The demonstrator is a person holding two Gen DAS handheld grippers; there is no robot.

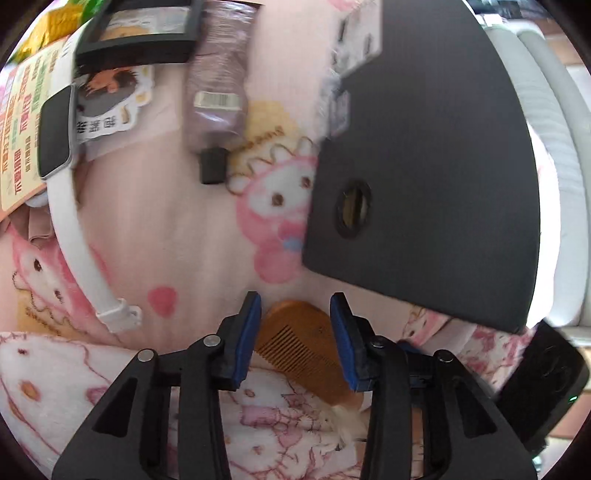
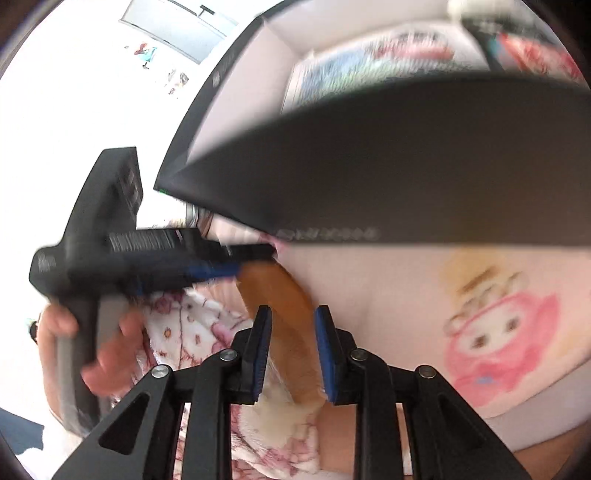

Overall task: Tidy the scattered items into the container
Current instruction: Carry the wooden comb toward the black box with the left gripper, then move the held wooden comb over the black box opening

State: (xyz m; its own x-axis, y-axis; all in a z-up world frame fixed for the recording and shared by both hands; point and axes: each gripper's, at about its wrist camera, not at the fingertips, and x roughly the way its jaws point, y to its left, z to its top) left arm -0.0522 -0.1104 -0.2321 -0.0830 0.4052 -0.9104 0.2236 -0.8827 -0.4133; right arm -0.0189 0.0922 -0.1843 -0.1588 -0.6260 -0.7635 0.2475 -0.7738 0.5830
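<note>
A wooden comb [image 1: 295, 339] lies over the pink cartoon blanket [image 1: 155, 221]. My left gripper [image 1: 295, 299] stands open, the comb's rounded end between its blue pads. In the right wrist view my right gripper [image 2: 293, 310] is shut on the comb [image 2: 280, 295] near its other end. The left gripper [image 2: 255, 260], held by a hand [image 2: 107, 354], shows blurred at the comb's far tip. The black box [image 1: 443, 147], with a round hole in its side, stands just right of the comb. Its dark flap [image 2: 369, 177] hangs over the comb, and printed packets show inside.
A white smartwatch [image 1: 55, 133] with its strap lies at the left. A brown tube [image 1: 218, 74] with a black cap [image 1: 213, 165] lies at the top centre, beside a black picture frame [image 1: 144, 29] and printed packets [image 1: 22, 122]. A white cushioned edge [image 1: 554, 129] runs behind the box.
</note>
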